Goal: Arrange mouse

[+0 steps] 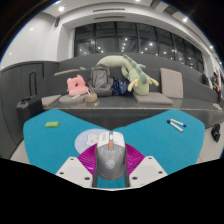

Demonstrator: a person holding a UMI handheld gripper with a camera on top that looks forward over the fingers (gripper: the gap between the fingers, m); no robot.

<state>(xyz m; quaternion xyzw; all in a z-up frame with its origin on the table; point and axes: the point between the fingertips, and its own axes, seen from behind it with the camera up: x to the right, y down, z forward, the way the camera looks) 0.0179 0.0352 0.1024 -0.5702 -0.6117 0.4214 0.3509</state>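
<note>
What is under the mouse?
The mouse sits between the fingers of the claw, which press its sides. Around it shows the blue mat, and a pale patch just ahead. What lies directly beneath the mouse is hidden by its body.

Looked smooth, matt grey plastic with a faint sheen: the mouse (110, 157). Appeared flat, matt and cloth-like: the turquoise mat (150, 135). Seemed ridged and rubbery: the magenta pads (92, 160) on pale, smooth plastic fingers. Read as soft plush fabric: the green stuffed toy (135, 72) beyond.
</note>
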